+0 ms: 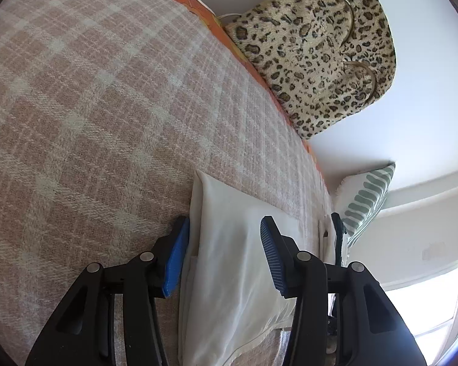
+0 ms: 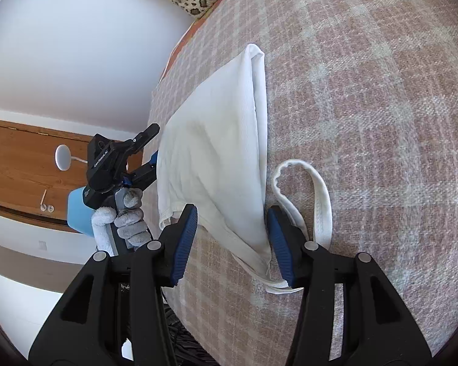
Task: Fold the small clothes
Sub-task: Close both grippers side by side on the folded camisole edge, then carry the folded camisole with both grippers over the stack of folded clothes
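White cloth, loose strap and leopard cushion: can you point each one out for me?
White cloth (image 2: 210, 152), right wrist view, middle of its folded body.
Strap (image 2: 322, 201), right wrist view, right side of its loop.
Leopard cushion (image 1: 314, 58), left wrist view, its centre.

blanket (image 1: 91, 97): coarse woven wool-like plaid, matt | white garment (image 2: 216, 140): thin fine-ribbed cotton-like knit, matt | gripper pads (image 2: 184, 244): ridged blue rubber on matt black plastic | leopard cushion (image 1: 314, 48): plush fleece | door (image 2: 18, 164): smooth wood
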A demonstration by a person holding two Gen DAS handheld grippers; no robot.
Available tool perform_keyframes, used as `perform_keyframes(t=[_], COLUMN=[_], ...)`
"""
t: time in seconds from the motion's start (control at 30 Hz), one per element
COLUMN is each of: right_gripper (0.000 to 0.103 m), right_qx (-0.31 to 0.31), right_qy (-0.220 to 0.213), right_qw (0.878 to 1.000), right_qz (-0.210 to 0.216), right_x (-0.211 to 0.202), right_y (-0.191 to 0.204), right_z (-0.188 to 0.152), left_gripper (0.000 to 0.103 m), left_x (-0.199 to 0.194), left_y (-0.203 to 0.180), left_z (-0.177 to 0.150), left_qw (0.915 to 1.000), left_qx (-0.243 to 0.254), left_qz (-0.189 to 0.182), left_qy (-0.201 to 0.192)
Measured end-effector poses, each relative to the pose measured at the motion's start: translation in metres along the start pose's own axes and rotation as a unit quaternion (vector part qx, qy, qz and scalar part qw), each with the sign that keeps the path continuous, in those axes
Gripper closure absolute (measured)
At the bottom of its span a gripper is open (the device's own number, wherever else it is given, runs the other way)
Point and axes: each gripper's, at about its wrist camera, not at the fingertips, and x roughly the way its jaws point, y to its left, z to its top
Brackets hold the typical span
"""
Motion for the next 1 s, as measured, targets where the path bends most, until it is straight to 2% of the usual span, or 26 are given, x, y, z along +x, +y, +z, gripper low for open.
perform_keyframes(t=[0.13, 0.3, 0.43, 0.5, 0.57, 0.6, 0.63, 0.73, 0.8, 1.0], right_gripper=[0.053, 0.053, 0.053, 0.058, 0.059, 0.060, 0.064, 0.080, 0.083, 0.088], right_qx=[-0.004, -0.008, -0.008, -0.007, -0.008, -0.008, -0.007, -0.001, 0.000, -0.026], right_qy=[-0.001, -0.008, -0.019, -0.023, -0.025, -0.026, -0.027, -0.024, -0.025, -0.026], right_qw=[1.000, 1.000, 1.000, 1.000, 1.000, 1.000, 1.000, 1.000, 1.000, 0.998], right_qz=[0.005, 0.005, 0.008, 0.008, 0.008, 0.006, 0.003, -0.001, -0.002, -0.048], right_x=[0.001, 0.002, 0.004, 0.005, 0.007, 0.009, 0.012, 0.018, 0.019, 0.026], right_y=[0.003, 0.006, 0.009, 0.009, 0.011, 0.011, 0.014, 0.012, 0.011, 0.029], right_z=[-0.001, -0.005, -0.012, -0.014, -0.016, -0.016, -0.015, -0.015, -0.015, -0.012], left_gripper=[0.057, 0.057, 0.057, 0.059, 0.063, 0.069, 0.075, 0.084, 0.089, 0.096], left_x=[0.002, 0.007, 0.012, 0.013, 0.015, 0.016, 0.016, 0.019, 0.019, 0.022], left_y=[0.003, -0.009, -0.014, -0.014, -0.013, -0.014, -0.014, -0.010, -0.011, -0.031], left_z=[0.004, 0.003, 0.002, 0.003, 0.004, 0.004, 0.004, 0.004, 0.004, -0.002], left_qw=[0.9999, 0.9993, 0.9988, 0.9989, 0.9992, 0.9991, 0.9989, 0.9992, 0.9989, 0.9901], left_qx=[-0.008, 0.033, 0.044, 0.042, 0.036, 0.037, 0.039, 0.030, 0.032, 0.093], left_qz=[-0.011, 0.014, 0.017, 0.014, 0.013, 0.016, 0.021, 0.021, 0.029, 0.099], left_qy=[-0.006, -0.009, -0.014, -0.015, -0.014, -0.015, -0.015, -0.015, -0.018, -0.035])
